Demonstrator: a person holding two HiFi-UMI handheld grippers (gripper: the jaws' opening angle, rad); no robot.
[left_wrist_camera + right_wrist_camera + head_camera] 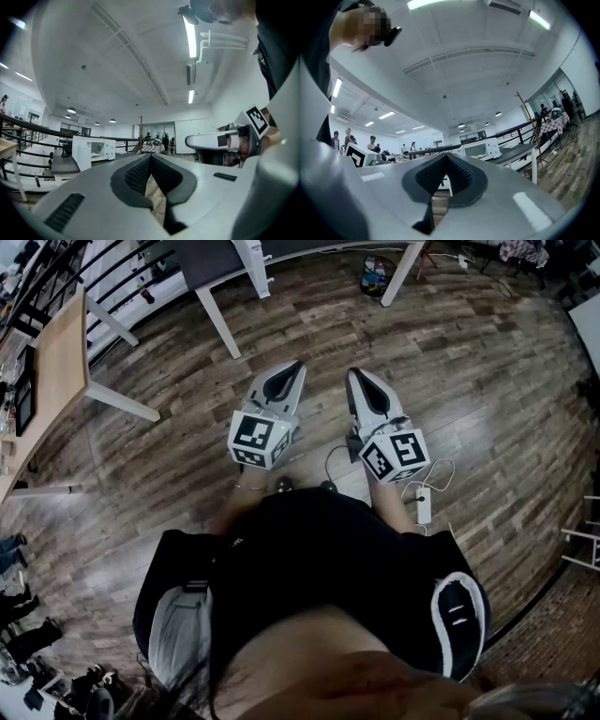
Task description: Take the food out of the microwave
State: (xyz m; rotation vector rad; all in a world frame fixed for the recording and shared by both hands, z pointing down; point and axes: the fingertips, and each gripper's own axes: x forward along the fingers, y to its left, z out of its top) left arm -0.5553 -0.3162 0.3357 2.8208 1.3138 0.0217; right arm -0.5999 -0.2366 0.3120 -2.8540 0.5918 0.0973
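The left gripper (292, 367) and right gripper (357, 375) are side by side over the floor (469, 362), in front of the person. Ahead of them a microwave (93, 150) stands on a table (63, 165), with a railing (28, 129) behind it. A second table (58, 362) lies to the left.

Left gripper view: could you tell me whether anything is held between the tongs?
No, the tongs of the left gripper meet, with only floor behind.

Open lab hall: tables (61, 357), railing (33, 127), strip lights (190, 35)
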